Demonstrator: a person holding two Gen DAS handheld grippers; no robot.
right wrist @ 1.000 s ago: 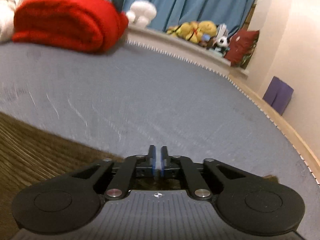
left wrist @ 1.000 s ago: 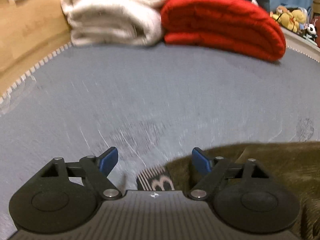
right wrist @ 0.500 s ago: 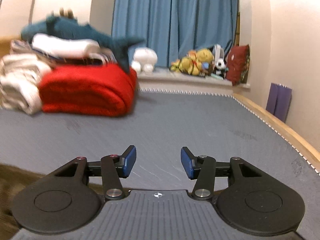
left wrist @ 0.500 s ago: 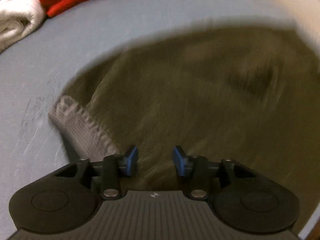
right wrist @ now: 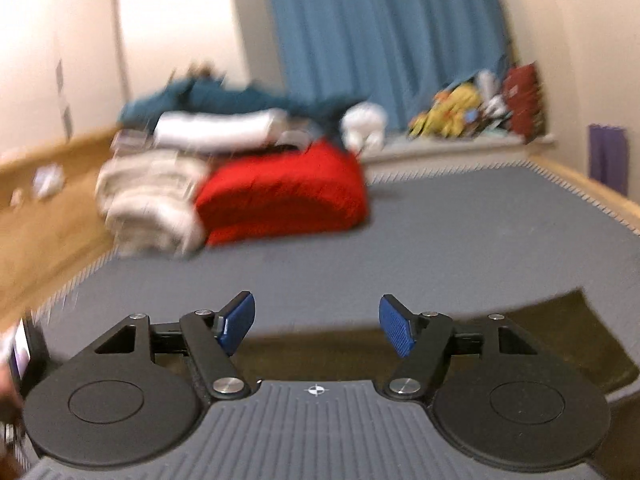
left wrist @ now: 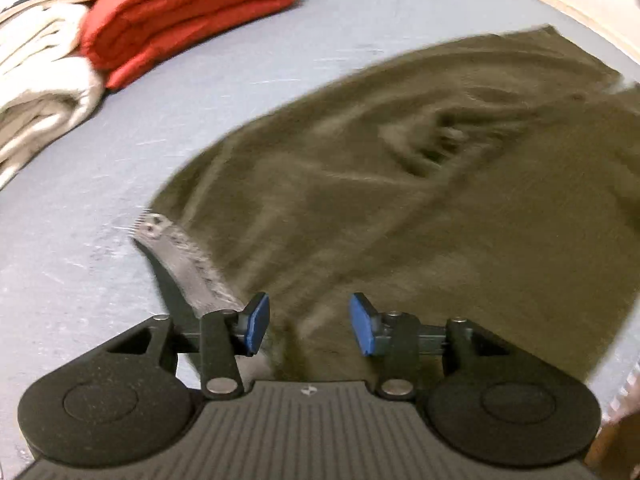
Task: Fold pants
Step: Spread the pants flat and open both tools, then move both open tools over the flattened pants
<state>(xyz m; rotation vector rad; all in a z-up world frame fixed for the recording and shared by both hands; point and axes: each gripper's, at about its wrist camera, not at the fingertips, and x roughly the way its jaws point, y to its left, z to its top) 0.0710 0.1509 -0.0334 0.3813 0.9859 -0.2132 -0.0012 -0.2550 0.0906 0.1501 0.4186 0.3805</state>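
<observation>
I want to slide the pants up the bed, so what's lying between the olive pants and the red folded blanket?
Nothing: in the left wrist view only bare grey bed cover lies between the olive pants and the red blanket.

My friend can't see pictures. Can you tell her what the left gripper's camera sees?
Olive-brown pants lie spread and wrinkled on a grey mattress, with their grey waistband by the left gripper, whose blue-tipped jaws are opening just above the cloth. Behind them sit a folded red blanket and a cream one.
</observation>
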